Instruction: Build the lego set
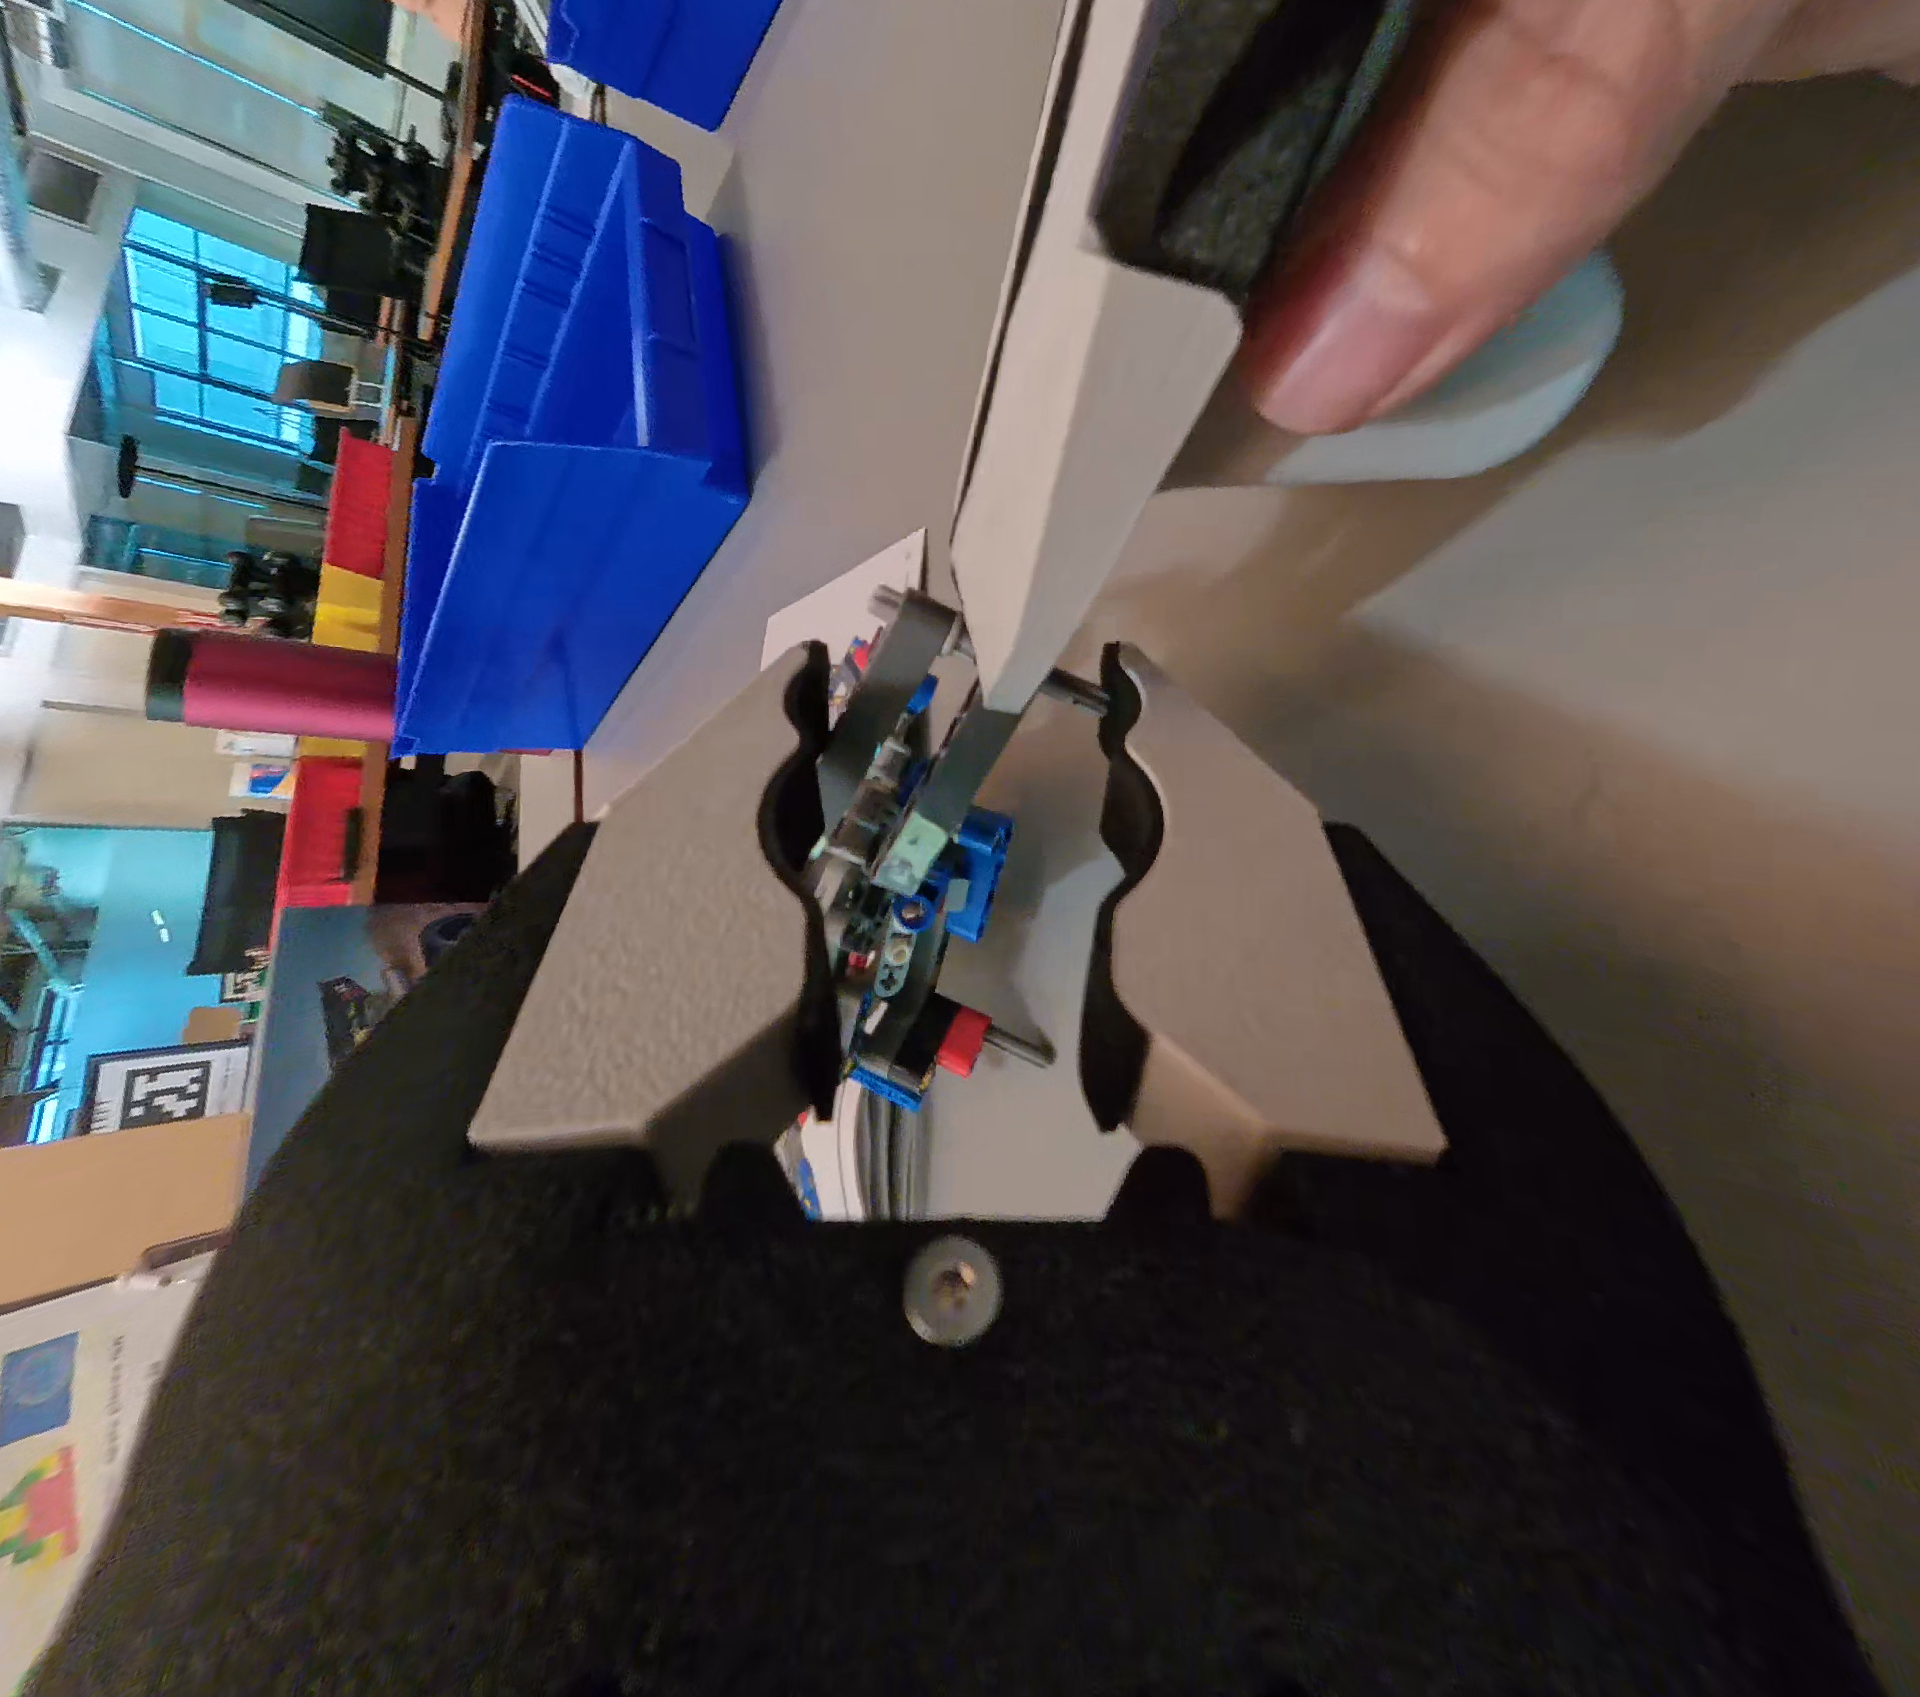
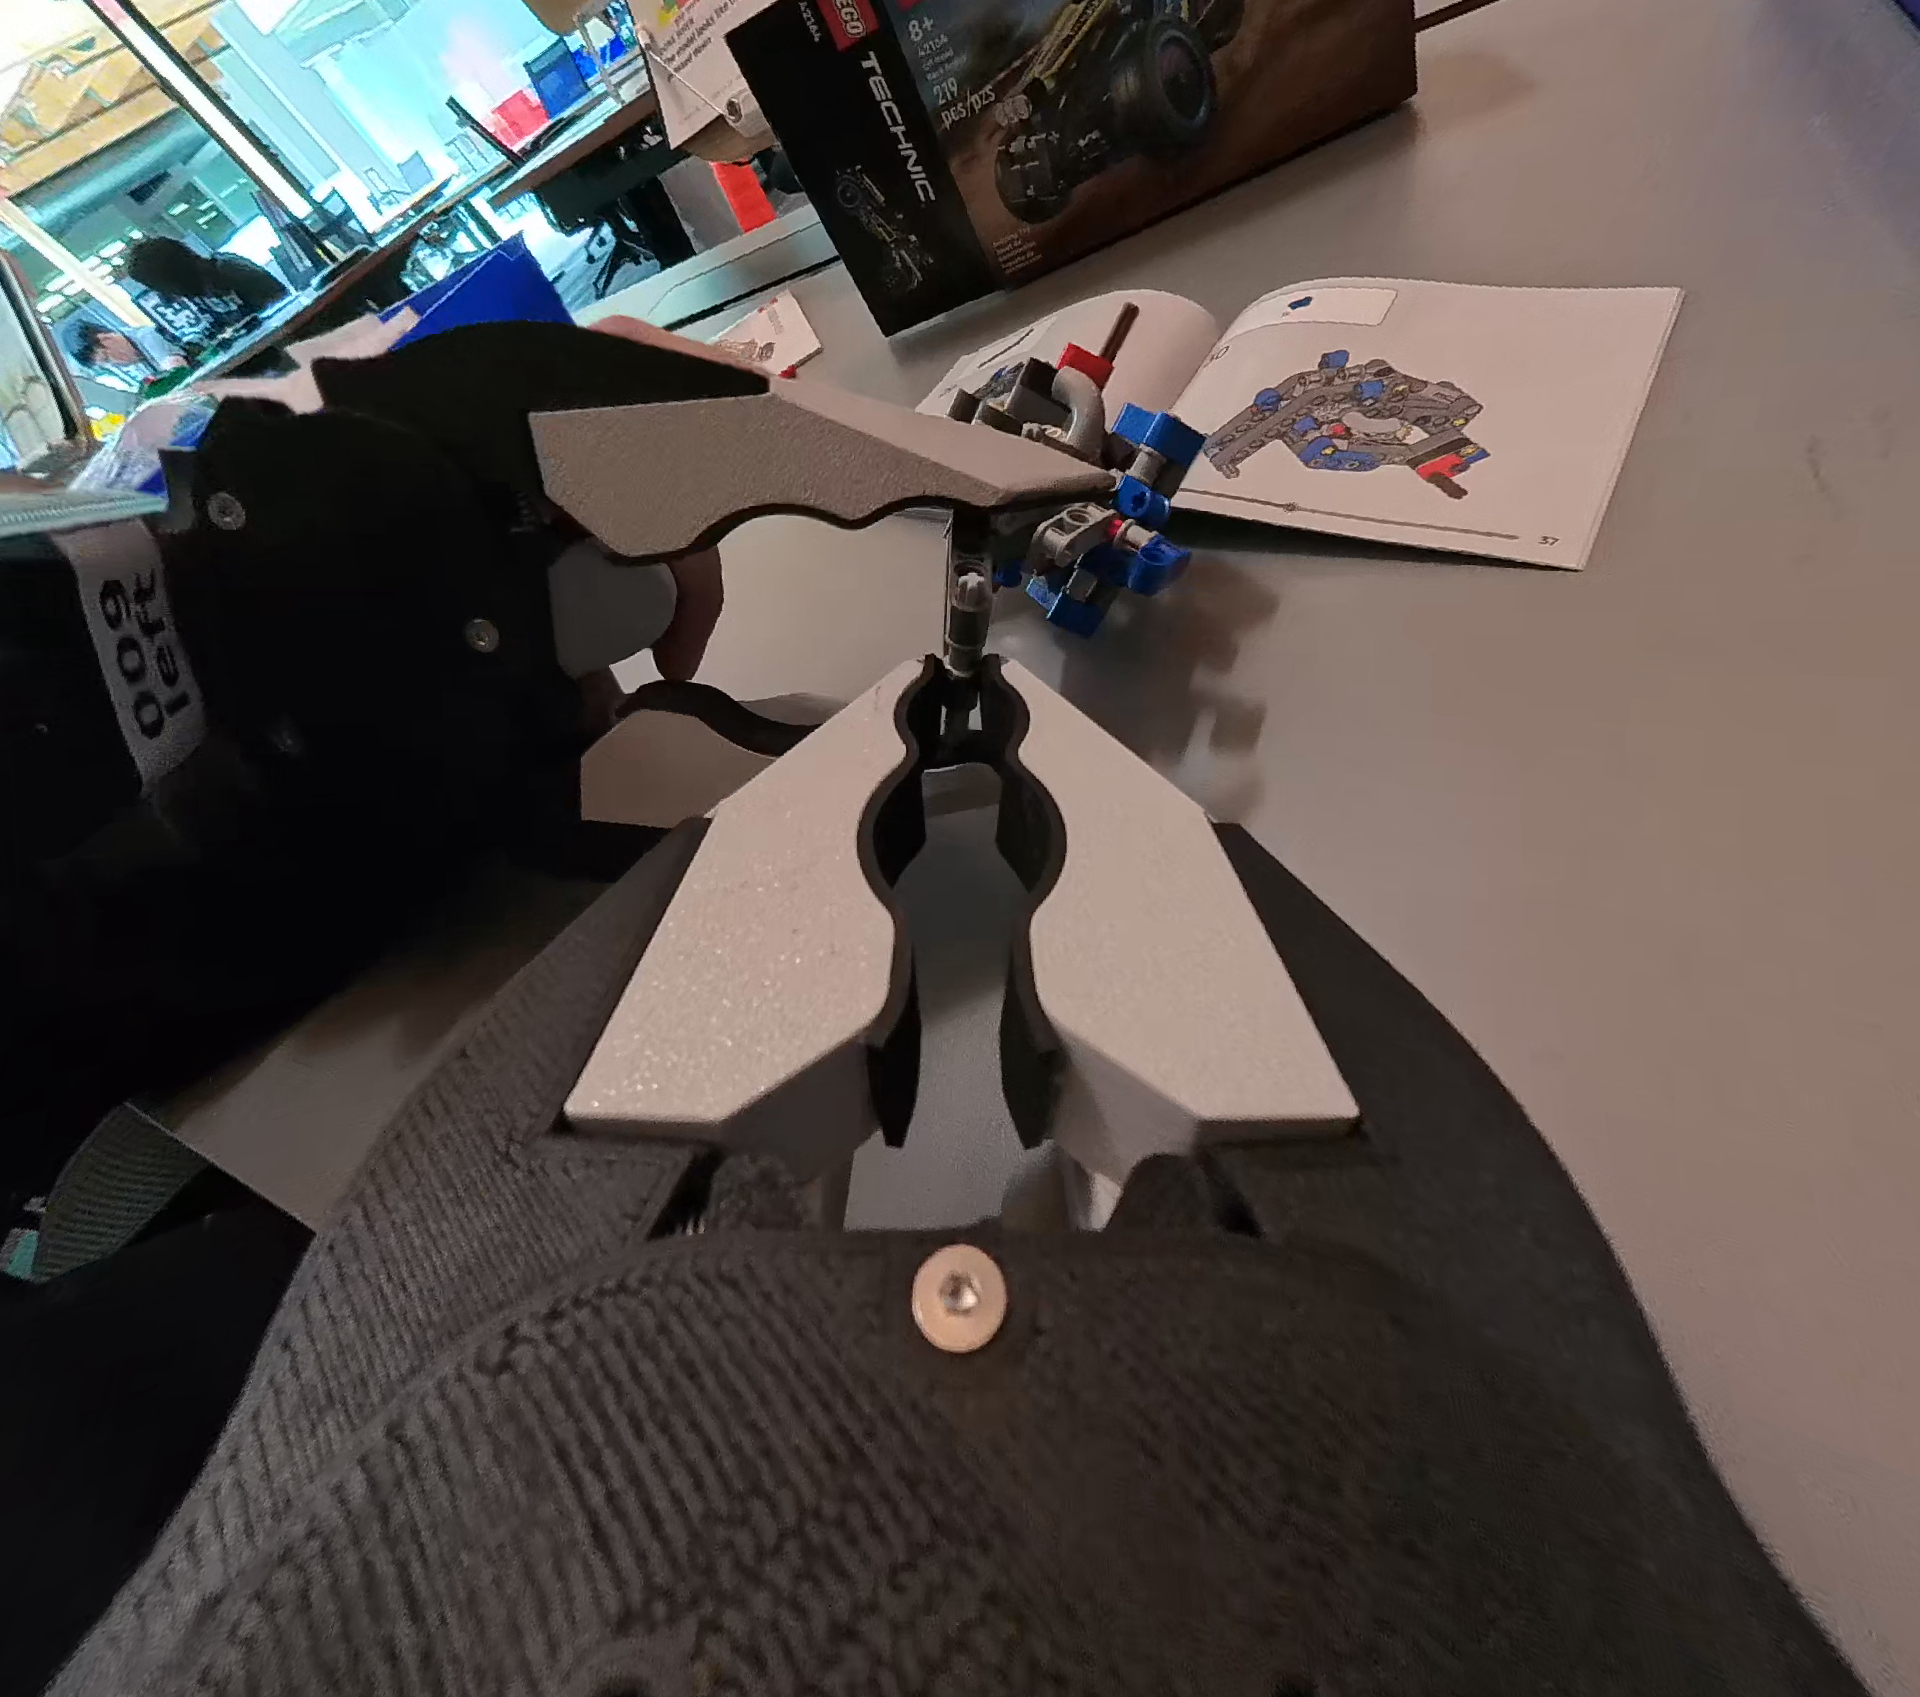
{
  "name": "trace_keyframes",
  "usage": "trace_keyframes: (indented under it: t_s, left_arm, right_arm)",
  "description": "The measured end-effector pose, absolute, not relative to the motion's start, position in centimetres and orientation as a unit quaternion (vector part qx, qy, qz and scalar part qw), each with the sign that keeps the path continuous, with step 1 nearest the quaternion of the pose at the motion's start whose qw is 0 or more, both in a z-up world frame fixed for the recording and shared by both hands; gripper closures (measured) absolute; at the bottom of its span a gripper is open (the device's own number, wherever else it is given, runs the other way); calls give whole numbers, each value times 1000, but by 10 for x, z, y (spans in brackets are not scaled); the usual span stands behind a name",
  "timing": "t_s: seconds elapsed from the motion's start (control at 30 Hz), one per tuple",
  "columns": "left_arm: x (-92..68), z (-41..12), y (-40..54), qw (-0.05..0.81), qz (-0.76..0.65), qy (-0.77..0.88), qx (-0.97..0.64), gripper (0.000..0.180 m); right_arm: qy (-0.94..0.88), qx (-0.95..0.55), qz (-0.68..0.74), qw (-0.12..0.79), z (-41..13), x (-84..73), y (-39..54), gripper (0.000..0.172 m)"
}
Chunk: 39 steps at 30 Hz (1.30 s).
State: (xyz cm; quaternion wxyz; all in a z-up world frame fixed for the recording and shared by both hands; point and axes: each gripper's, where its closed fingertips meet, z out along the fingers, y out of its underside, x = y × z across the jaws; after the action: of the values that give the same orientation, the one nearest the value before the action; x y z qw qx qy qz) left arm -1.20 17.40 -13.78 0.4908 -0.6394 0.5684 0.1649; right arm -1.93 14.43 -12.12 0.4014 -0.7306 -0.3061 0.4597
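Observation:
A small building-brick assembly (image 1: 894, 868) of grey beams with blue and red parts sits between the wide-spread fingers of my left gripper (image 1: 961, 665). The left pad lies against a grey beam. The right pad meets the tip of a dark axle (image 1: 1075, 689) that runs through the assembly. My right gripper (image 2: 961, 665) is shut on that axle (image 2: 964, 608), and its finger (image 1: 1049, 504) comes in from above in the left wrist view. In the right wrist view the left gripper's upper finger (image 2: 810, 452) rests on the assembly (image 2: 1122, 504), which is lifted above the grey table (image 2: 1558, 816). The lower finger's tip is hidden.
An open instruction booklet (image 2: 1455, 421) lies behind the assembly, with a toy set box (image 2: 1091, 68) behind it. Blue bins (image 1: 582, 504) stand on the table's far side beside a red cylinder (image 1: 270, 691). A person's finger (image 1: 1455, 193) rests on the right gripper. The grippers are tip to tip, or close to it.

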Motion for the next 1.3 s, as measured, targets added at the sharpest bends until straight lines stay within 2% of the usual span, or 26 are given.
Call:
trace_keyframes:
  t_s: [0.43, 1.3]
  left_arm:
    - [-13, -137, 178, 486, 262, 588, -591, 138]
    - [-3, -142, 173, 471, 239, 628, -571, 145]
  right_arm:
    - [-303, -739, 454, 396, -125, -20, 146, 166]
    - [-291, -738, 457, 402, -129, -14, 142, 166]
